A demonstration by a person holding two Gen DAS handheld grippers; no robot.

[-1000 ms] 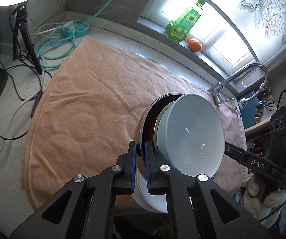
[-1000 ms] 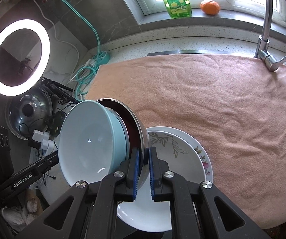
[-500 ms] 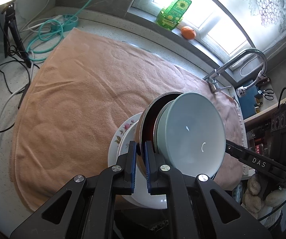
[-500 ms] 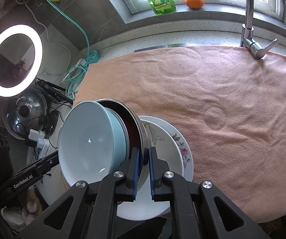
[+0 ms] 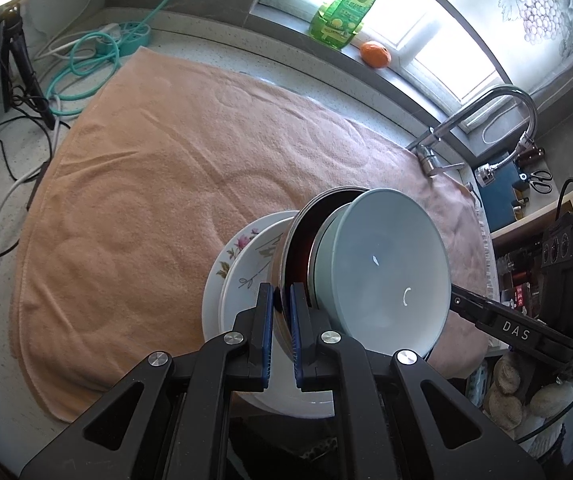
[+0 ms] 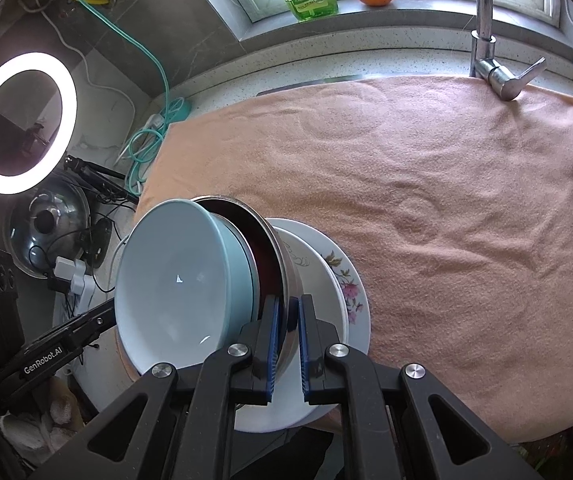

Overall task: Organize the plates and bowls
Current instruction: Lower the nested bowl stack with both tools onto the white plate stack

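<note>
Both grippers pinch the thin rim of the steel bowl (image 5: 291, 248) from opposite sides; the left gripper (image 5: 282, 300) has its fingers nearly together on that rim, and the right gripper (image 6: 286, 312) clamps it the same way; a pale blue bowl (image 6: 174, 280) sits nested inside the steel one; under them are stacked white plates (image 6: 346, 284), the flowered one at the near edge of the peach towel (image 6: 446, 208).

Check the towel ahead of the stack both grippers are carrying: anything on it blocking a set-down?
Nothing visible. The towel lies bare ahead of the stack of plates, metal bowl and blue bowl. The faucet stands at its far edge.
</note>
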